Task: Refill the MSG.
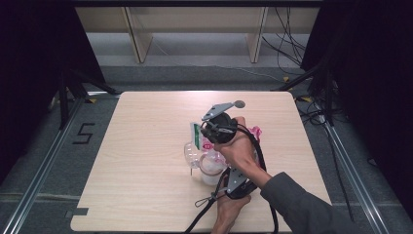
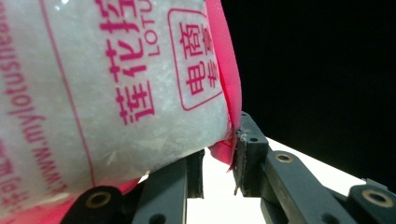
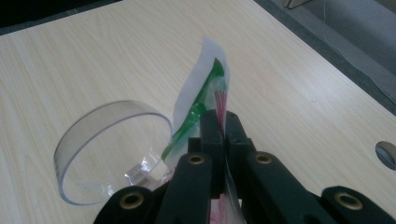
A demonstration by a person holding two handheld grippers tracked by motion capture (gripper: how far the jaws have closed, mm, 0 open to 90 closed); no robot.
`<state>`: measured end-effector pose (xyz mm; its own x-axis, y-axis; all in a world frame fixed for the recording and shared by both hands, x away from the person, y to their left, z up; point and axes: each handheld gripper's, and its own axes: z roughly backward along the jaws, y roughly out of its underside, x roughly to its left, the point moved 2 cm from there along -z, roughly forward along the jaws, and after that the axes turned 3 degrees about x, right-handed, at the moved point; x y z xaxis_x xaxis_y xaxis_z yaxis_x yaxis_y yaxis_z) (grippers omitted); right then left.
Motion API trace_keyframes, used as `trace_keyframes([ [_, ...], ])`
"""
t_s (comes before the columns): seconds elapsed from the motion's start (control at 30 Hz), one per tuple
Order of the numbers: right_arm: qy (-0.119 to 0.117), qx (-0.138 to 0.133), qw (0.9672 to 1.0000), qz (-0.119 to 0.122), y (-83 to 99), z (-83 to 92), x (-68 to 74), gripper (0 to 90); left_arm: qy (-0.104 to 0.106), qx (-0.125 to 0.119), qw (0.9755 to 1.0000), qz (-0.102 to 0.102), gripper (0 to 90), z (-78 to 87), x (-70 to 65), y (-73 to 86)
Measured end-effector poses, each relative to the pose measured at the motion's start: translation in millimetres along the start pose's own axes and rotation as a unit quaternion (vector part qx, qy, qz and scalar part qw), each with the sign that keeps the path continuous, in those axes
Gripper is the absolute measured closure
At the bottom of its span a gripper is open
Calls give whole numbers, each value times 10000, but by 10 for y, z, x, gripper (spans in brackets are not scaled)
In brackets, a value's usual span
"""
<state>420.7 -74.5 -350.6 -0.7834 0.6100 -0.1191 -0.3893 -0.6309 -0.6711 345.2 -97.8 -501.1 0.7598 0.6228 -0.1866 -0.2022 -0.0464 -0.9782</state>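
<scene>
**Bag held over a jar by two grippers**

Nearest the table's front edge, in the high view, the left gripper (image 1: 233, 181) is seen in a hand, its cable trailing toward the viewer. In the left gripper view its jaws are clamped on the lower pink edge of the bag (image 2: 116, 88), a clear pouch of white grains with pink print, which hangs tilted across the frame. Just beyond the left gripper, a clear jar (image 1: 210, 165) with white contents stands on the table (image 1: 146, 185), directly under the bag. Its hinged clear lid (image 1: 191, 152) is flipped open to the jar's left; in the right gripper view the lid (image 3: 112, 140) appears as a clear ring standing on edge just beside the bag. Farther on, the right gripper (image 1: 207, 130) is held above the jar by a sleeved arm crossing from the lower right, a grey plate on top. Its jaws are closed flat on the bag's top strip (image 3: 205, 98), white with a green seal line, which stands upright between them. A pink part of the bag shows behind the right hand. Beyond the table, shelf legs and cables are seen on the grey floor.
</scene>
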Motion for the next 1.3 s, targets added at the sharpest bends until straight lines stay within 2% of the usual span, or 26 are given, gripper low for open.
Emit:
trace_keyframes([
  [0.07,-38,15,10000,-60,5,12,1,900,2,8,10000,-3,757,-4,-2,-2],
  [0.1,4,-48,10000,-18,6,7,-7,900,0,4,10000,-3,757,-6,-4,-3],
  [0.33,-41,-23,10000,-76,1,25,-9,900,-31,18,10000,-38,756,-2,4,-2],
  [0.4,-5,-113,9999,-66,1,17,-21,900,-33,53,10000,-51,757,-2,13,6],
  [0.5,-37,-72,9999,-62,2,34,-25,900,-68,57,10000,-22,757,-2,18,19],
  [0.73,-54,-176,9998,-73,29,59,-50,900,-132,210,9997,-53,756,5,21,42],
  [0.87,-117,-183,9995,-215,52,122,-87,900,-159,294,9994,-90,756,7,32,62],
  [0.9,-54,-268,9993,-247,65,127,-91,900,-149,319,9993,-81,757,4,30,66],
  [1.0,-137,-208,9993,-296,86,152,-94,900,-150,313,9994,-84,756,-1,19,76],
  [1.13,-131,-242,9991,-316,103,173,-109,900,-154,327,9993,-112,757,-2,19,82],
  [1.17,-69,-351,9990,-271,102,156,-111,900,-148,325,9993,-104,758,-3,20,83],
  [1.27,-96,-265,9990,-338,100,161,-108,900,-121,253,9996,-65,758,-9,11,71],
  [1.3,-107,-230,9993,-261,92,142,-90,900,-111,233,9997,-52,758,-10,7,68],
])
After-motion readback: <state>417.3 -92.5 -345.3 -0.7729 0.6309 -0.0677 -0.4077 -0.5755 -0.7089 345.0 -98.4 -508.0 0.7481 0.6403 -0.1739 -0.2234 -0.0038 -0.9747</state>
